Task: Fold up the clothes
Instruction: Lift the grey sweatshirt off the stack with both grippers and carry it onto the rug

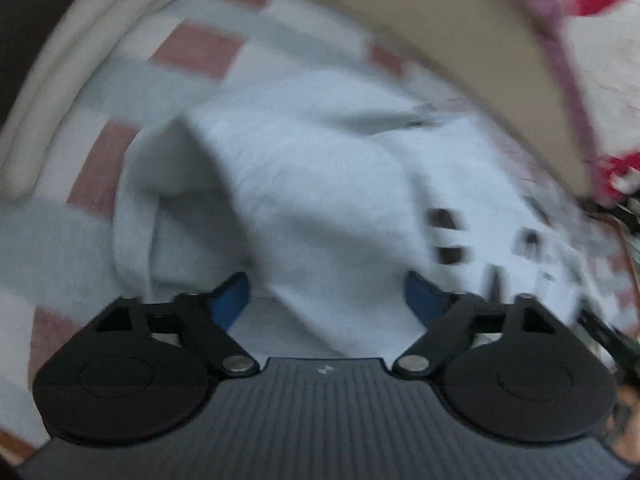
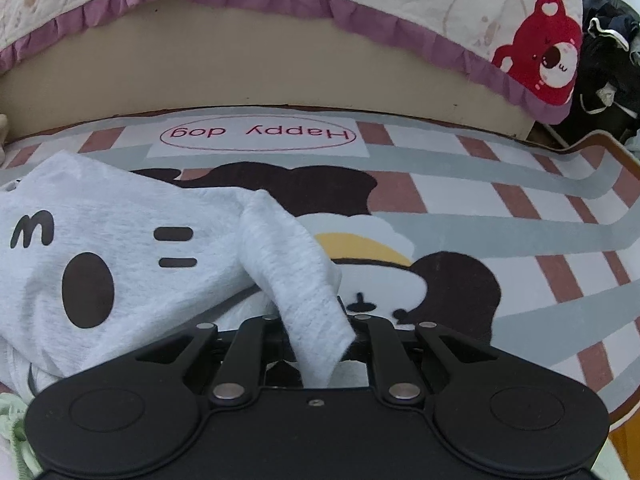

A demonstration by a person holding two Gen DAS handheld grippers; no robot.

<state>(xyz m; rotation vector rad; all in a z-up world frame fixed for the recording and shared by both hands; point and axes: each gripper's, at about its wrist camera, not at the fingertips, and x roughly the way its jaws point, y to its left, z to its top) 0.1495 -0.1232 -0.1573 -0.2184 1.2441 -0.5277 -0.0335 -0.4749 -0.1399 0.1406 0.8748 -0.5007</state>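
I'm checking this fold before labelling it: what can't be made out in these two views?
- Left wrist view: motion blur smears the grey garment and its print.
- Right wrist view: right gripper fingertips hidden under the gripped flap.
- Right wrist view: garment cut off by the left edge.

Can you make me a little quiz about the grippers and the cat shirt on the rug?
1. True or false: the right gripper is shut on a flap of the grey shirt.
2. Which words are printed on the rug? A) Happy dog B) Good cat C) Sweet home
3. Fill in: the left gripper is ____ above the shirt, its blue pads not pressing on the cloth.

Key: 1 true; 2 A; 3 open.
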